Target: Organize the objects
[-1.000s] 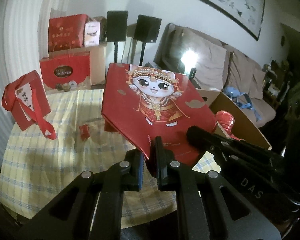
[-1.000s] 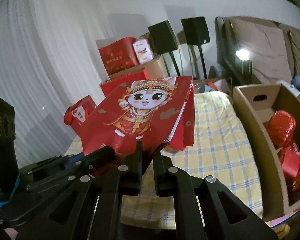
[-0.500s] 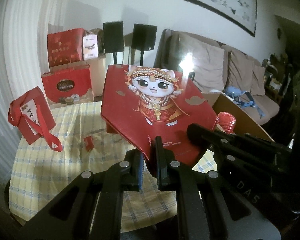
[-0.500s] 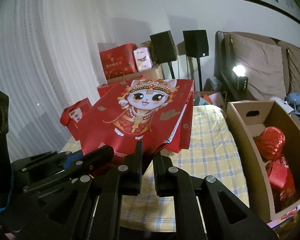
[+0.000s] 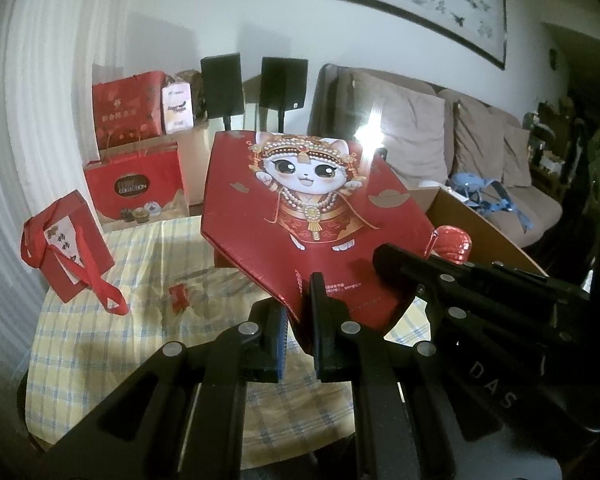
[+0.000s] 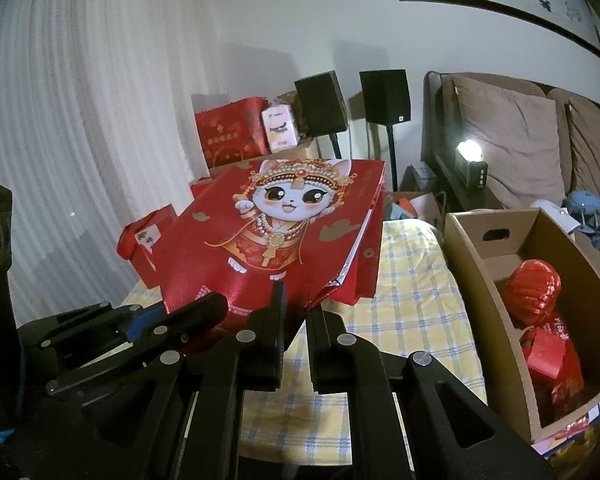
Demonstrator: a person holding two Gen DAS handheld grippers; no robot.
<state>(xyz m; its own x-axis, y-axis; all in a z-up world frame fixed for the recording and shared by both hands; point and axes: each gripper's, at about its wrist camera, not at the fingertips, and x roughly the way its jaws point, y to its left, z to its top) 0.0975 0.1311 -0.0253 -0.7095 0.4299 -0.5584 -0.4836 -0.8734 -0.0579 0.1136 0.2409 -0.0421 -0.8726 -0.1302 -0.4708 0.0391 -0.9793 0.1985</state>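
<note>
Evidently, my left hand-held gripper and right hand-held gripper were both clamped on the glossy red cat-printed paper gift bag, suspended above the checked worktop beside the cardboard box, presumably for stowing.

Gift bag above the table, box to its right

We see the gift bag over the table; the cardboard box stands right, a small bag far left.

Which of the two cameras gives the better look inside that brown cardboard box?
The right wrist view: the brown cardboard box shows its open inside, with a shiny red ball-shaped lantern in it. The left wrist view shows only its rim behind the red cat-print paper bag.
</note>
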